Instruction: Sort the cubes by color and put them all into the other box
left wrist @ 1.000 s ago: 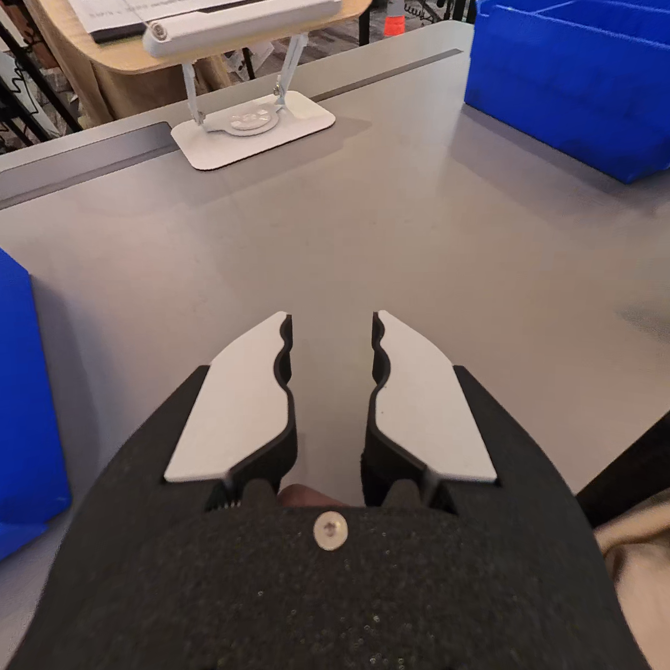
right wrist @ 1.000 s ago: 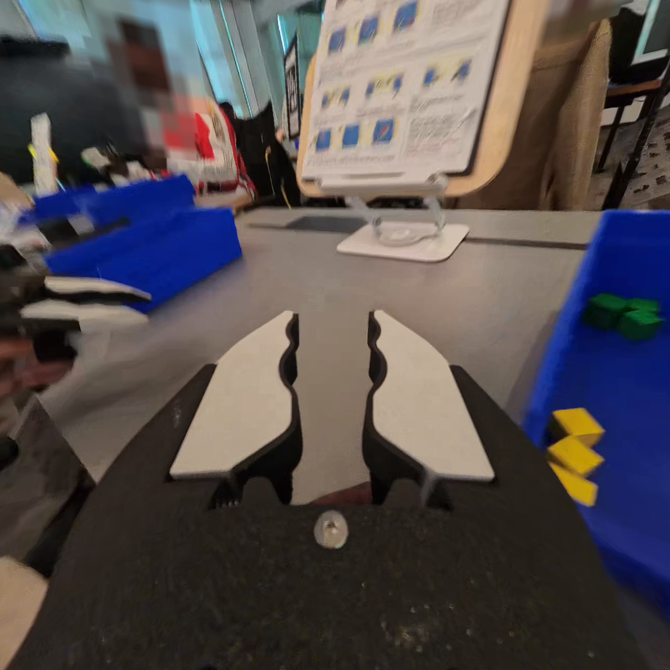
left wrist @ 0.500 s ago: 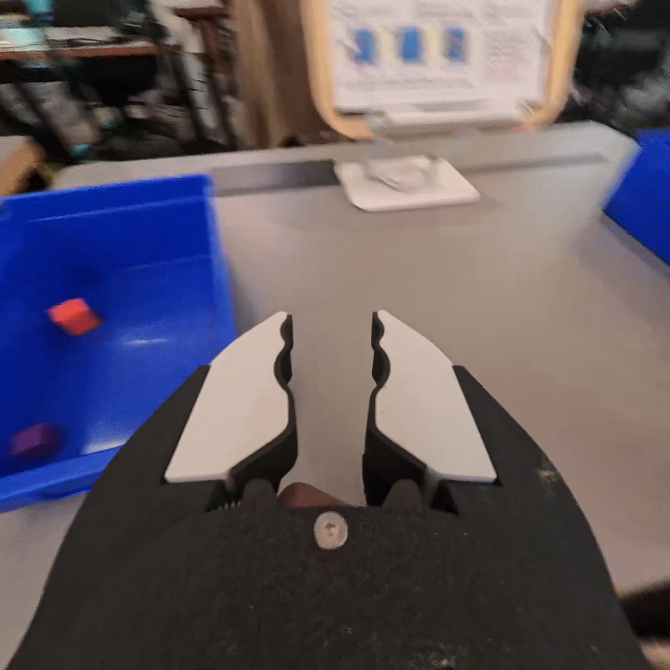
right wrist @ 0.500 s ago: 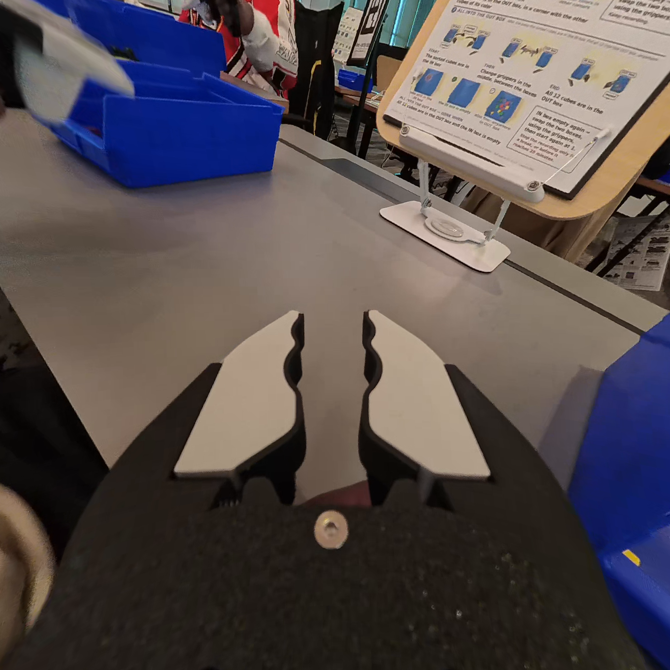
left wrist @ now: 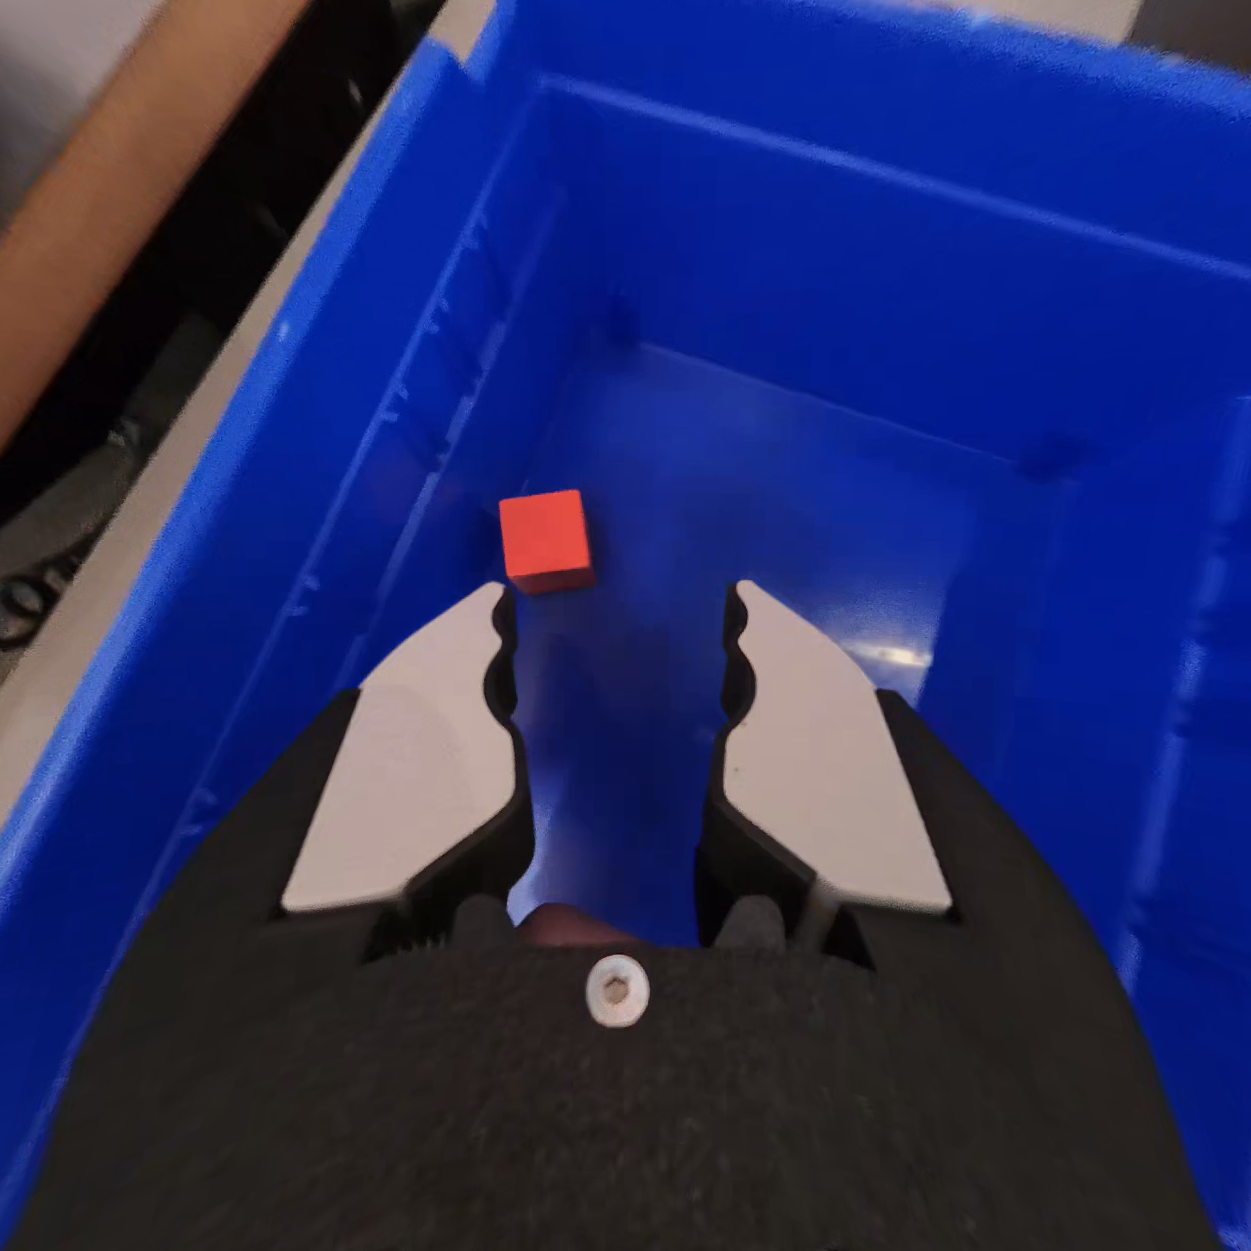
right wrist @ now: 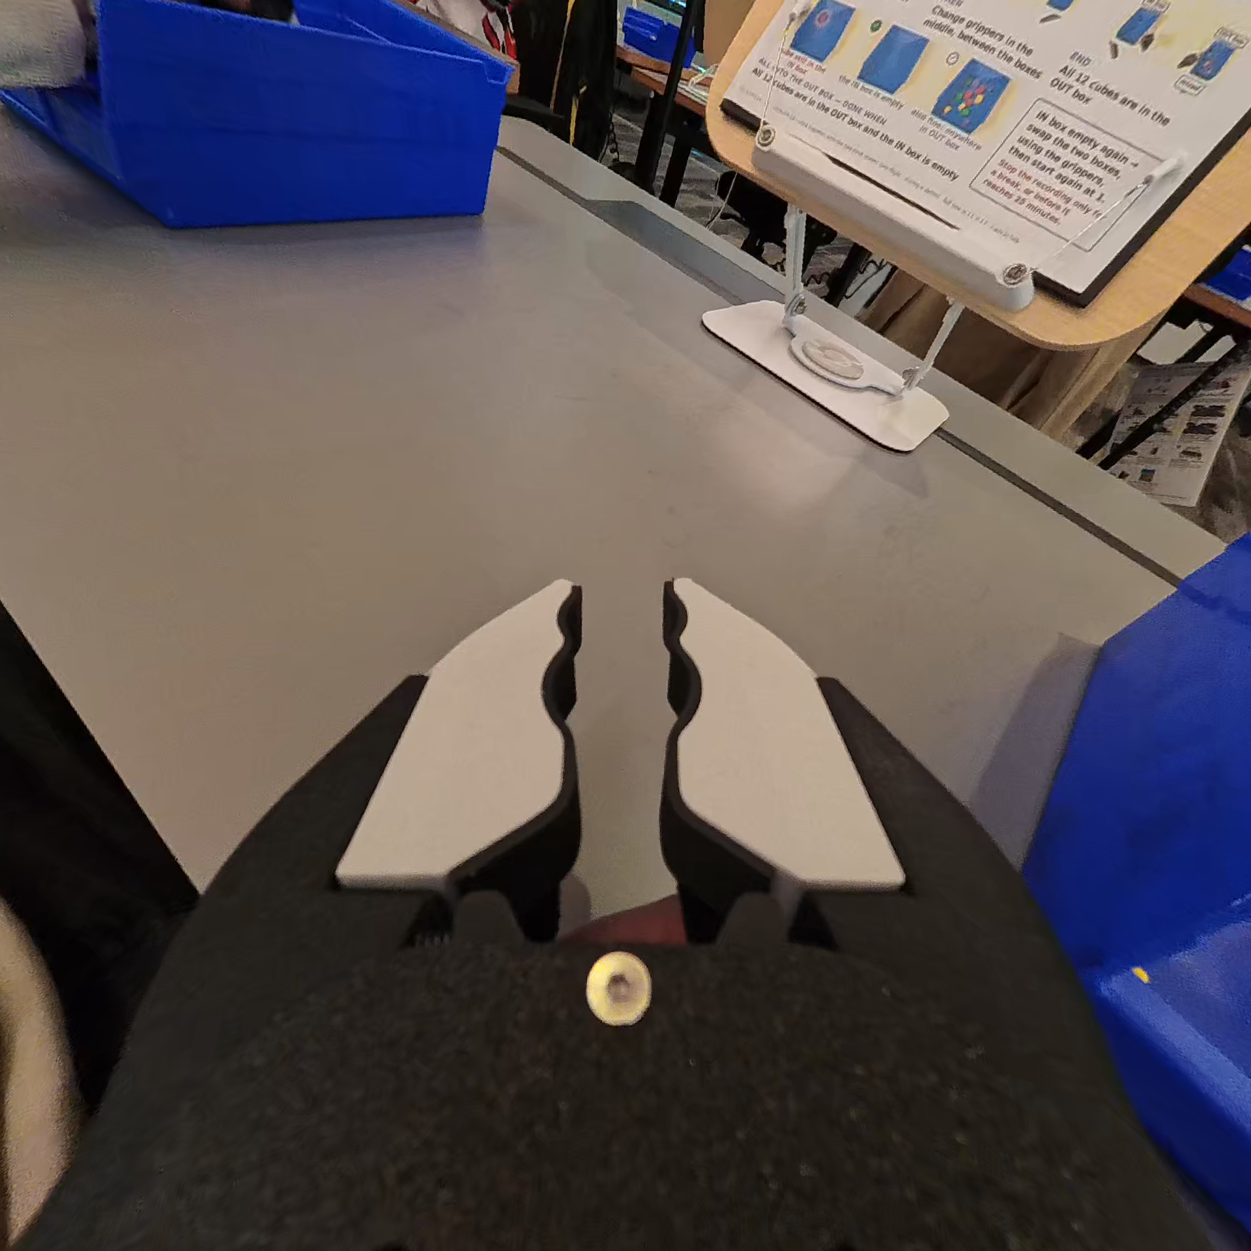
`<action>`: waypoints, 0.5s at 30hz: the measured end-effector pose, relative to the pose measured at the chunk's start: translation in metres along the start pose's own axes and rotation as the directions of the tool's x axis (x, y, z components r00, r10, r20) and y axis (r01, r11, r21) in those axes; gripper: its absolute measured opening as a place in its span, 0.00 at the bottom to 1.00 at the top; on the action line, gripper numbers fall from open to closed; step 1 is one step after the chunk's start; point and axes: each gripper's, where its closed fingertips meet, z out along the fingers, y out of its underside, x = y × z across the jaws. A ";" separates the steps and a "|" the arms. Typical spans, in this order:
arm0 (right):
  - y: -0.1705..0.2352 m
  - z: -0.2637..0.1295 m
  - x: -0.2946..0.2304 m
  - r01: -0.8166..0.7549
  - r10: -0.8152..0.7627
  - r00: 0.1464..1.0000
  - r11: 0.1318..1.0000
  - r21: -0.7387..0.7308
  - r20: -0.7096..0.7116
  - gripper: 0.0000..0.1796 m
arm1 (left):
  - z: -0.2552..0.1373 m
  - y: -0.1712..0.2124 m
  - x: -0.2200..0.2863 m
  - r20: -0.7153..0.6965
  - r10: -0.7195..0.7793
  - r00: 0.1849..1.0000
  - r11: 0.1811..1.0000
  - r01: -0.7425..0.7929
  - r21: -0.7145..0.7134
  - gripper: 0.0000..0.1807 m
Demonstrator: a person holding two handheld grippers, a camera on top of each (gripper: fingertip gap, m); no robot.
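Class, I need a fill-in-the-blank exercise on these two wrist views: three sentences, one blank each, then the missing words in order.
1. The left tool hangs inside a blue box with its jaws ____.
2. The only cube showing in that box is coloured ____; it lies just past the left finger's tip.
3. The right tool grips nothing and hangs over the grey ____, with a white stand farther off.

Missing words: open; red; table
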 end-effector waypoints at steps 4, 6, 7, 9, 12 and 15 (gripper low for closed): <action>0.001 0.000 0.002 -0.037 0.037 0.999 0.999 -0.001 0.025 0.12 | 0.031 0.017 -0.007 0.002 -0.099 0.995 0.988 0.099 -0.117 0.32; 0.004 0.001 0.002 -0.049 0.050 0.998 0.999 -0.008 0.033 0.12 | 0.040 0.013 -0.017 0.026 -0.134 0.991 0.988 0.136 -0.076 0.14; 0.004 0.001 0.002 -0.056 0.056 0.998 0.998 -0.008 0.037 0.12 | 0.042 0.012 -0.022 0.033 -0.150 0.988 0.986 0.151 -0.064 0.07; 0.004 0.002 0.003 -0.069 0.069 0.997 0.998 -0.009 0.044 0.11 | 0.044 0.010 -0.015 -0.061 -0.184 0.981 0.982 0.181 -0.059 0.00; 0.003 0.001 0.004 -0.082 0.082 0.995 0.997 -0.004 0.048 0.11 | 0.036 0.009 -0.005 -0.159 -0.195 0.968 0.980 0.187 -0.065 0.00; 0.004 0.000 0.006 -0.077 0.077 0.996 0.997 -0.001 0.040 0.11 | 0.012 0.004 -0.001 -0.174 -0.089 0.981 0.996 0.093 0.013 0.00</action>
